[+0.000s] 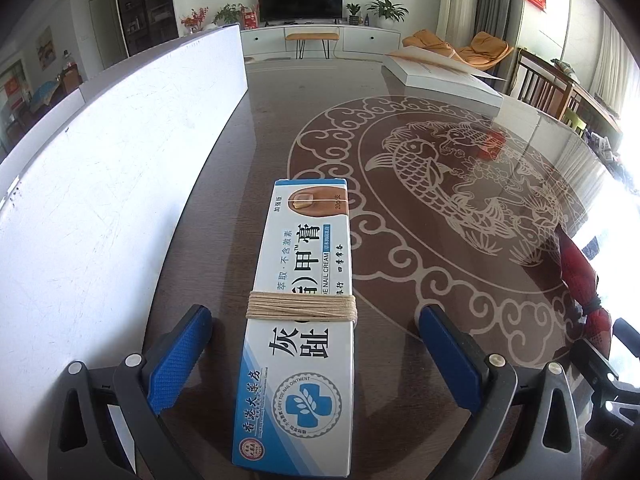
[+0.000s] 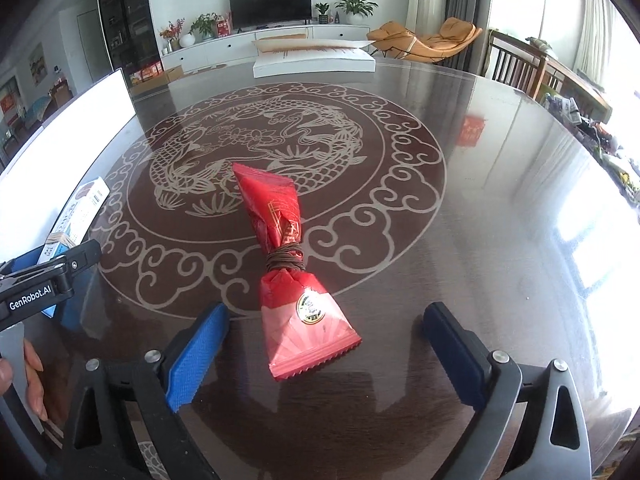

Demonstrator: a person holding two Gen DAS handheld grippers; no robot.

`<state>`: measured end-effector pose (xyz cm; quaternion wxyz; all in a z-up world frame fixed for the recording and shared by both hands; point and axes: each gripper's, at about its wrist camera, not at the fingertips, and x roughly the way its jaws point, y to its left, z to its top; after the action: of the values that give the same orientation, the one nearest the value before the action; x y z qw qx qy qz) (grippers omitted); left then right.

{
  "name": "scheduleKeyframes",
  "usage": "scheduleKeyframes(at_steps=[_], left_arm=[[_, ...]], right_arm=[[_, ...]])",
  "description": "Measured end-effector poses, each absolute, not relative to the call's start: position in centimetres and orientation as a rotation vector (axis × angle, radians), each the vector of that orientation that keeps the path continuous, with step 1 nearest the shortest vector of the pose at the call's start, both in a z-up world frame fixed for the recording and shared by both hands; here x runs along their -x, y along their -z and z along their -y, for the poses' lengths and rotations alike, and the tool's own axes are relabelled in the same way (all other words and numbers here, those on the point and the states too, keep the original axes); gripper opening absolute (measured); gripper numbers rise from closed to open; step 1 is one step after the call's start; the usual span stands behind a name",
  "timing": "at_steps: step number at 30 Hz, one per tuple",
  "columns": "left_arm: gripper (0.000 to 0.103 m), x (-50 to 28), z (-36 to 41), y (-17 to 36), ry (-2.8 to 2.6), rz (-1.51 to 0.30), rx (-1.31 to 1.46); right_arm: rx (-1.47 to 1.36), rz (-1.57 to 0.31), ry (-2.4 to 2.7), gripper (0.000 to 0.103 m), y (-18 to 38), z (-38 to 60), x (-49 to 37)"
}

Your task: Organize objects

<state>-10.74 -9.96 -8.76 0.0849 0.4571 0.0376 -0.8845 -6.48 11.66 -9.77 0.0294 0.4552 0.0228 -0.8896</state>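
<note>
Table: a dark, glossy round table [image 2: 500, 200] is seen, inlaid with a pale fish-and-cloud pattern.
Left claw: the left claw [image 1: 316, 344] is held with its blue pads wide apart; the ointment box lies between them, and a gap is seen on each side, so nothing is clamped.
Ointment box: a long white-and-blue ointment box [image 1: 304, 300] is laid flat on the table, lengthwise along the line of the left claw, with its near end toward the camera. A band of beige string [image 1: 301, 306] is wound around its middle.
White board: a large white board [image 1: 100, 200] is stood on edge along the left side of the table, near the box but apart from it.
Right claw: the right claw [image 2: 326, 344] is also held wide apart; the red packet lies between the pads and is touched by neither.
Red packet: a red packet [image 2: 288, 272] is laid on the table over the edge of the inlaid ring, pinched at its waist by turns of brown cord [image 2: 285, 260], with its serrated end nearest the camera.
Flat white box: a flat white box [image 2: 314, 65] is set at the far edge of the table, well apart from both bundles.
Person: fingers [image 2: 34, 376] are seen at the lower left of the right wrist view, beside the other gripper's black body.
</note>
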Motion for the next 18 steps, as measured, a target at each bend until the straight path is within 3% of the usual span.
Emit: scheduleKeyframes(at_steps=[18], left_arm=[[0.103, 10.68, 9.99, 8.76, 2.638, -0.113, -1.364]], right_arm=[[-1.404, -0.073, 2.727, 0.103, 9.79, -11.66, 6.44]])
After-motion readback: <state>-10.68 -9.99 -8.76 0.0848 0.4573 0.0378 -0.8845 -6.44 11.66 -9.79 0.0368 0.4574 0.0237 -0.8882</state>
